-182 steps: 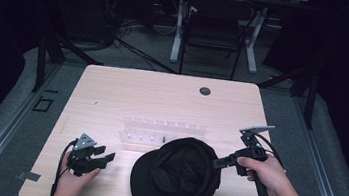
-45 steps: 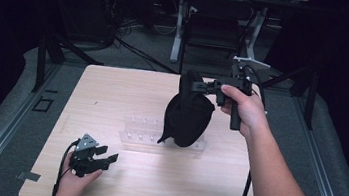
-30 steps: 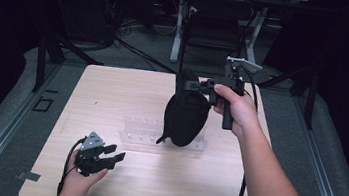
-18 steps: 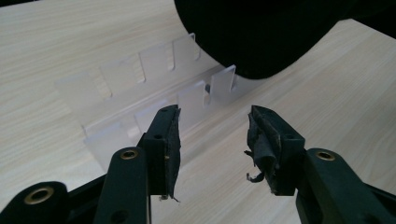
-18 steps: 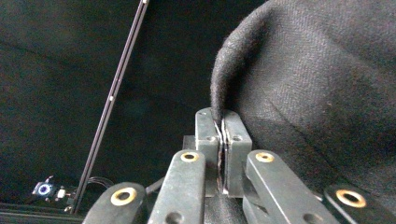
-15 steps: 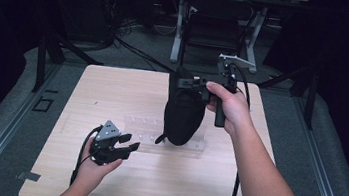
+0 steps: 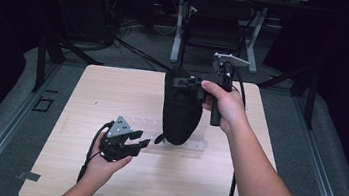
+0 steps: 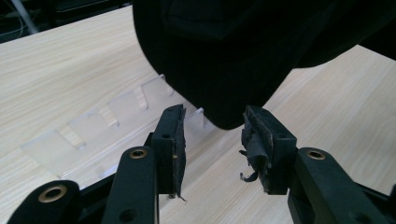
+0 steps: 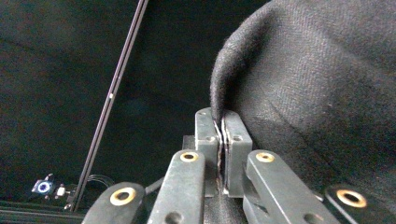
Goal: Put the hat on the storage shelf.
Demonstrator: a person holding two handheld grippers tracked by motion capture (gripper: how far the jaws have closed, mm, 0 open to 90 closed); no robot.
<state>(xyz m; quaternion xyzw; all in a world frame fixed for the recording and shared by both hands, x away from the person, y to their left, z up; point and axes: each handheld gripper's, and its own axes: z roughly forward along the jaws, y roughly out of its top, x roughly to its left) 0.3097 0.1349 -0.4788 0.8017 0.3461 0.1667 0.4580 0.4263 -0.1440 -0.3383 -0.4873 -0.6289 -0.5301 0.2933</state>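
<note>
High view looks down over your worktop (image 7: 113,90); gripper views sit close-up, all sharing the black hat (image 7: 181,111).

No text, label, brand, number or sign can be read in any of the views; the black hat (image 7: 181,106) shows plain fabric; the clear plastic rack (image 8: 100,126) on the bench (image 7: 113,90) bears no legible marking.
</note>
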